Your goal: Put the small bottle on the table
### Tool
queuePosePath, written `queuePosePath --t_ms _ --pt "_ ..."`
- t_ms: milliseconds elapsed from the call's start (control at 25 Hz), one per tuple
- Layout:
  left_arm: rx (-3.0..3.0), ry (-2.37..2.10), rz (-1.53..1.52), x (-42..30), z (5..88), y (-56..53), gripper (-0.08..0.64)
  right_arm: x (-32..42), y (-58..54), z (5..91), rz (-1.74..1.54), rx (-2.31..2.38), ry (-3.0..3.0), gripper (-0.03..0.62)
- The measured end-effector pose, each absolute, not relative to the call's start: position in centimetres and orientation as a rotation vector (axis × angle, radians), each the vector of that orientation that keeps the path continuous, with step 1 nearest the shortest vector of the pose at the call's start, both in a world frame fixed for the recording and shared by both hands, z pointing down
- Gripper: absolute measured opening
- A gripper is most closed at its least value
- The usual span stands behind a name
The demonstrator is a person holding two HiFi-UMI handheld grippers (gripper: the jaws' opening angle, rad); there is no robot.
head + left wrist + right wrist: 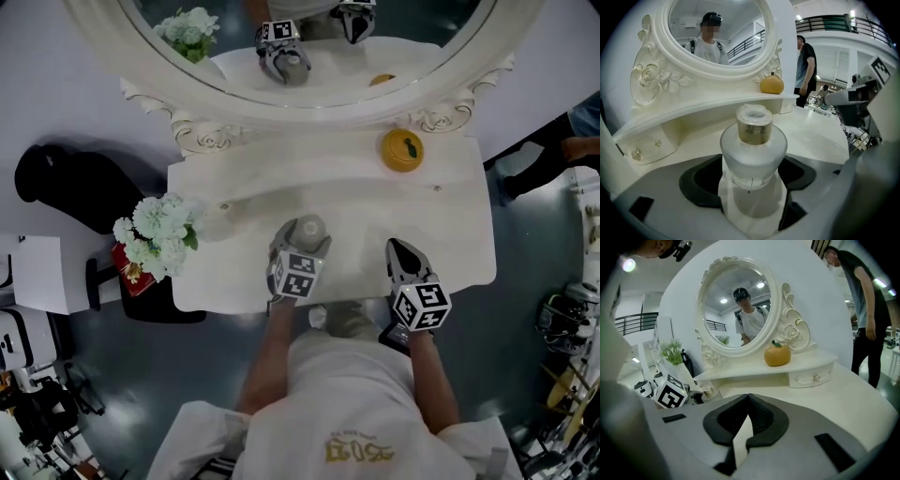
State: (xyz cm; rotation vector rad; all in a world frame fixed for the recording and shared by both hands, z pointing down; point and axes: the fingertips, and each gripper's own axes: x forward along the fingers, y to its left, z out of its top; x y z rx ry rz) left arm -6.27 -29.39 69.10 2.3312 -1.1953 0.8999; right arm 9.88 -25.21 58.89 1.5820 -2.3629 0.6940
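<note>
a: small bottle upright on the tabletop, right between the wide-spread jaws of the left claw. looks set down.
b: pads seemingly clear of the glass, so release step. right claw pinched together, empty, parked just beside.
a: next up, probably: drawing straight back, level, without clipping the bottle's shoulder.
b: risk of a tip-over otherwise.

An oval mirror in a carved white frame stands at the back. An orange fruit-shaped ornament sits on the raised shelf below it. White flowers stand at the left edge, with a red box just beside them. A person in a dark shirt stands nearby.
</note>
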Motion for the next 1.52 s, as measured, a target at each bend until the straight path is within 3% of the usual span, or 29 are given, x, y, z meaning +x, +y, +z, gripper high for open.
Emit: queuePosePath --t_ms 200,400,760,880,960,1040,1240,1520 --pt "2.32 -1.205 0.875 -6.9 68.4 -28.6 0.393 9.7 -24.6 57.7 0.654 1.582 -2.379 0.012" --pt "2.377 -1.259 0.876 -7.7 66.2 -27.3 0.307 9.0 -23.5 56.9 0.624 1.583 -2.4 0.012" --pt "2.414 -1.317 0.801 -8.9 62.5 -25.0 0.269 7.4 -21.2 55.4 0.581 1.585 -2.428 0.012" --pt "2.438 -1.34 0.727 -9.3 60.6 -24.4 0.21 6.7 -20.8 54.7 0.57 1.582 -2.448 0.012" --pt "2.437 -1.368 0.667 -9.9 59.1 -23.9 0.113 6.2 -20.4 54.3 0.559 1.578 -2.46 0.012" --pt "2.438 -1.399 0.632 -10.7 58.0 -23.6 0.06 5.6 -20.0 53.9 0.546 1.574 -2.473 0.012" --pt "2.432 -1.442 0.567 -12.3 56.2 -22.8 0.019 4.4 -19.1 53.2 0.524 1.565 -2.496 0.012" --pt "2.424 -1.437 0.479 -13.7 54.9 -21.6 0.017 3.0 -18.2 52.3 0.497 1.56 -2.517 0.012"
